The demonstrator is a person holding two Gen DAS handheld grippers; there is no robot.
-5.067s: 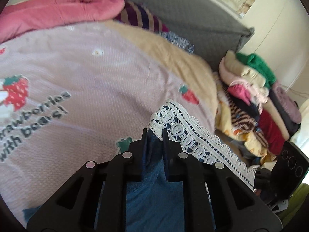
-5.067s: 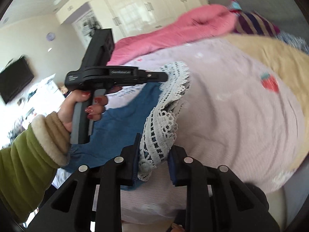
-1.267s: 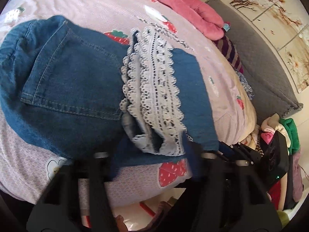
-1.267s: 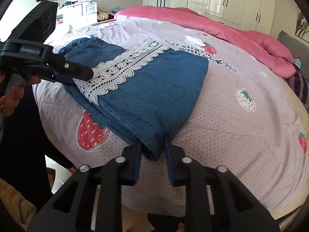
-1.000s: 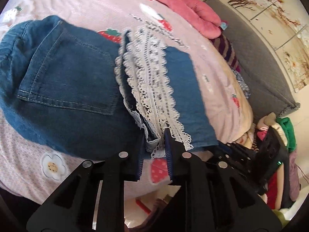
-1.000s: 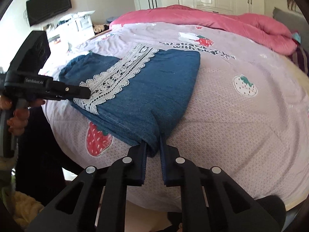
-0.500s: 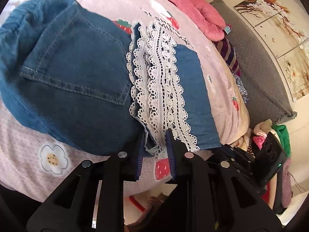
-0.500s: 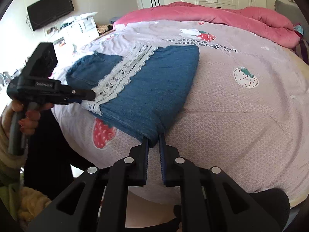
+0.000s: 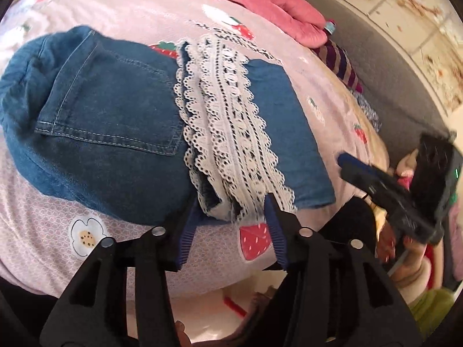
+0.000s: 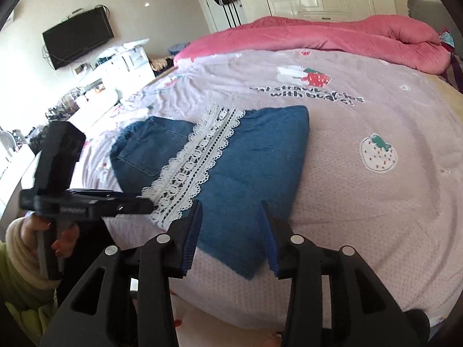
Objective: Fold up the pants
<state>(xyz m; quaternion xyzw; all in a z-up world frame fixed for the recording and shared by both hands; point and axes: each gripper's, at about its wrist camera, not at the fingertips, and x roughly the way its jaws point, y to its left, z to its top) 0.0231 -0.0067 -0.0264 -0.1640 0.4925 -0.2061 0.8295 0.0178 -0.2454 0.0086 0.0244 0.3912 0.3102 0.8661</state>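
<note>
**Pants folded once, both claws released**

The blue denim pants with the white lace hems (image 10: 228, 173) are laid on the pink strawberry-print bedspread (image 10: 376, 202), near the bed's front edge. The legs are doubled over the seat, so that the white lace band (image 9: 231, 133) lies across the middle, just beside the stitched back pocket (image 9: 110, 110).

The left claw (image 9: 228, 225) is seen spread wide, with the lace corner of the fold between its blue pads and nothing gripped. The right claw (image 10: 231, 231) is likewise parted, astride the near denim corner but not closed on it.

The step in hand is judged to be the release after the first fold. A second fold is probably called for next: the folded edge would need to be pinched at both near corners and carried across, with the layers kept aligned so the lace is not dragged askew.
</note>
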